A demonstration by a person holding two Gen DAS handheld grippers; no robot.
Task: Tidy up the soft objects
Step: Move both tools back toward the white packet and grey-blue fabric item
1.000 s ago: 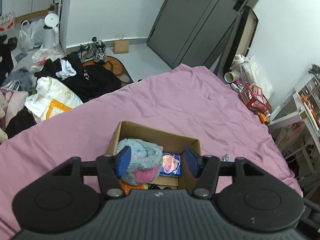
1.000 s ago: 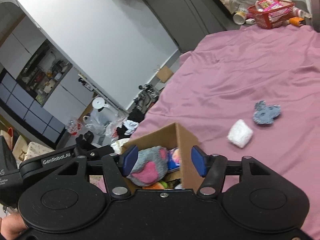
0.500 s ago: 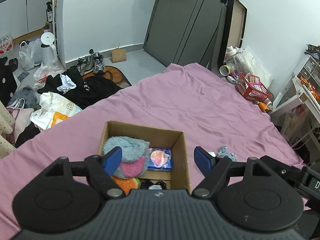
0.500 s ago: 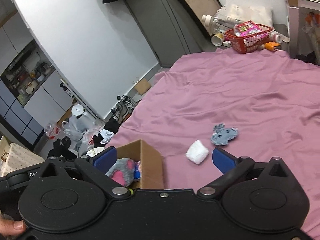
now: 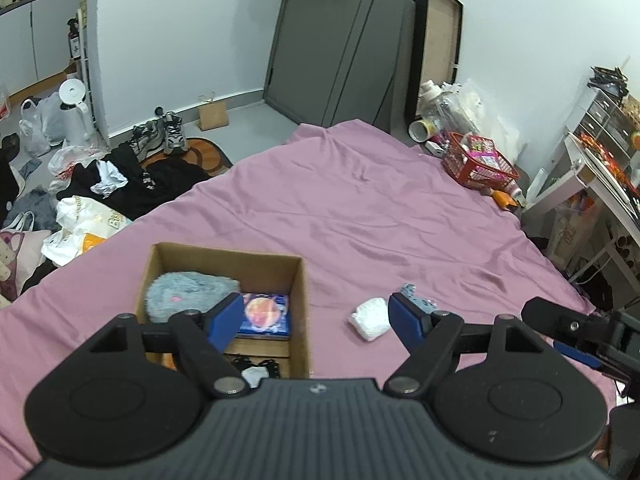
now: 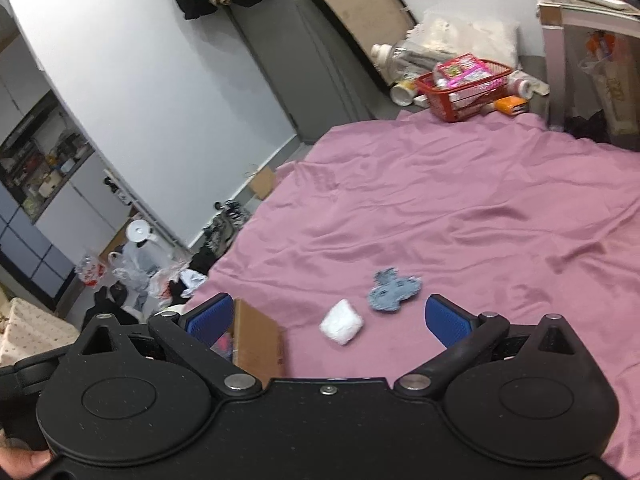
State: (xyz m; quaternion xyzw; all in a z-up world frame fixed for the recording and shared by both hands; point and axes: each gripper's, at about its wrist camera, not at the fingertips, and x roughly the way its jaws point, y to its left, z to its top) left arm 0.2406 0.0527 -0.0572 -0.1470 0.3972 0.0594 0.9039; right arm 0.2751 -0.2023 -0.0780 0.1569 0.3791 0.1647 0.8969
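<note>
Left wrist view: the cardboard box (image 5: 224, 300) sits near left on the pink bedsheet (image 5: 360, 208), already holding a grey plush (image 5: 184, 294); right of it lie a white bundle (image 5: 370, 317) and a grey-blue cloth (image 6: 394, 289), just beside each other. The left gripper (image 5: 316, 318) and right gripper (image 6: 328, 318) are both spread wide, holding nothing. Risk: 1 pinch could gather sheet or both items, since the wrinkled fabric bunches. Clothes and bags clutter the far-left floor; a red basket (image 5: 478, 162) stands far right.
</note>
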